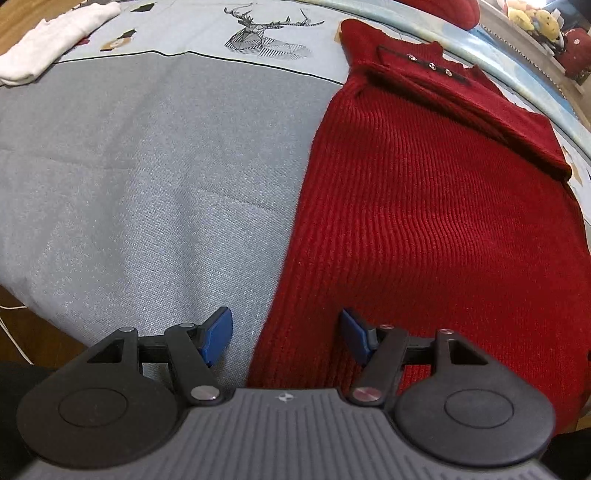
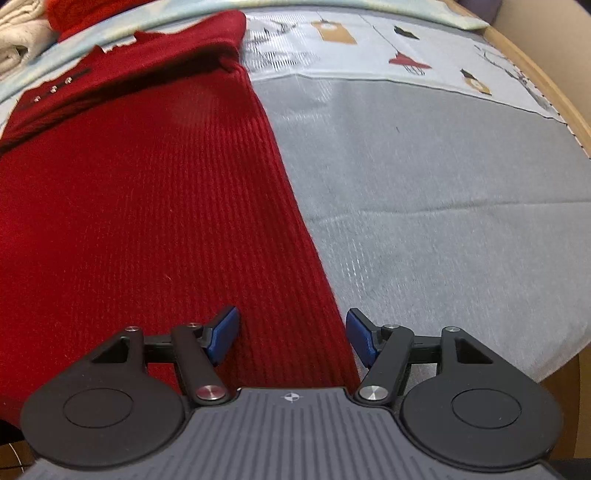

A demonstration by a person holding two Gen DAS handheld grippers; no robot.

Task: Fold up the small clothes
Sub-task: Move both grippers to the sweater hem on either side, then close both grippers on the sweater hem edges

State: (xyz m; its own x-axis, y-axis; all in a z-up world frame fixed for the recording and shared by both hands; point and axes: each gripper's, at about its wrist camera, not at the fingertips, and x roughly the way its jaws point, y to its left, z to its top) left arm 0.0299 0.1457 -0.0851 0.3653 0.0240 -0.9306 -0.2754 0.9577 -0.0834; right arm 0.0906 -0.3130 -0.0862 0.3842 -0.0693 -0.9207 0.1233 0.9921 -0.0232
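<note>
A red ribbed knit garment [image 1: 424, 206] lies flat on the grey tablecloth, its sleeves folded across the chest and a dark strip with three small buttons near the collar. My left gripper [image 1: 286, 334] hangs over the garment's near left corner, jaws apart; the left edge of the knit runs between the blue pads [image 1: 218, 332] and none of them presses on it. In the right wrist view the same red garment [image 2: 147, 206] fills the left half. My right gripper [image 2: 291, 338] is over the near right corner, jaws apart astride the right edge, gripping nothing.
A white folded cloth [image 1: 55, 40] lies at the far left of the grey tablecloth [image 1: 129, 177], which carries a deer print [image 1: 258, 33]. Plush toys [image 1: 535, 22] sit beyond the far right edge. The wooden table rim [image 2: 565, 96] curves along the right. More folded cloth [image 2: 18, 33] lies far left.
</note>
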